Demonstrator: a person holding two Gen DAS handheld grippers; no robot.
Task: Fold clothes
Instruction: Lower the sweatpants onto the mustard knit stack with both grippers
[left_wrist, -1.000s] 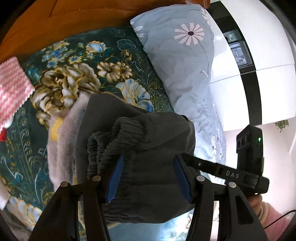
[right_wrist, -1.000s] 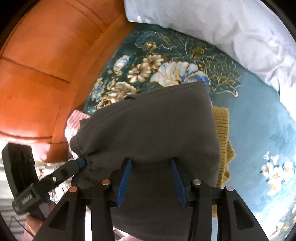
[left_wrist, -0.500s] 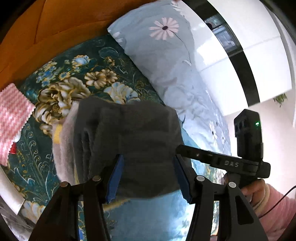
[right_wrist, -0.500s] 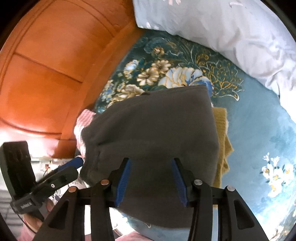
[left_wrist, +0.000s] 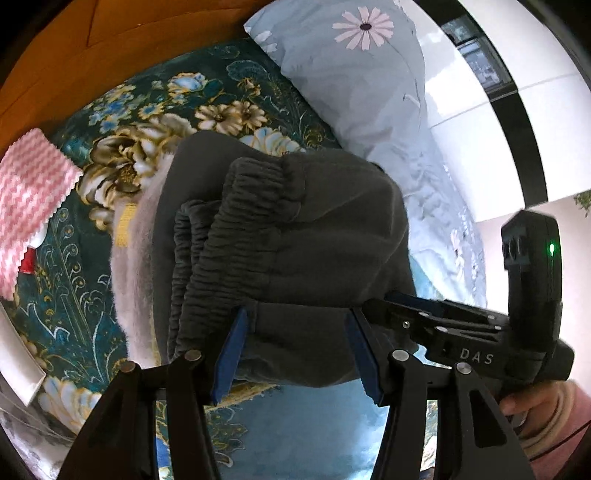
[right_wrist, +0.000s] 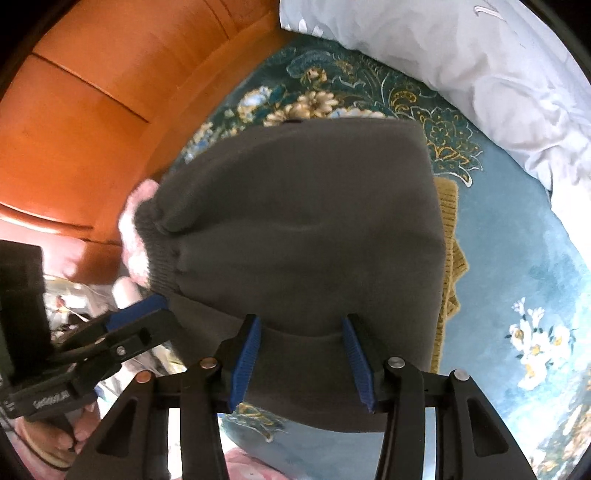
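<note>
Folded dark grey sweatpants (left_wrist: 295, 251) with an elastic waistband lie on top of a stack on the floral bed; they also show in the right wrist view (right_wrist: 306, 229). Under them sit a fuzzy grey garment (left_wrist: 129, 258) and a mustard knit (right_wrist: 448, 251). My left gripper (left_wrist: 295, 350) is open, its blue pads either side of the pants' near edge. My right gripper (right_wrist: 301, 358) is open the same way at the opposite side. Each gripper shows in the other's view, the right one (left_wrist: 424, 314) beside the pants and the left one (right_wrist: 133, 314) at the waistband.
A teal floral bedspread (left_wrist: 92, 295) covers the bed. A light blue daisy pillow (left_wrist: 354, 81) lies behind. An orange wooden headboard (right_wrist: 92, 110) stands at the far side. A pink-white zigzag cloth (left_wrist: 29, 192) lies at the left.
The left view has moved closer and lower, showing the waistband again. The right gripper has moved in towards the pants. Both stay open.
</note>
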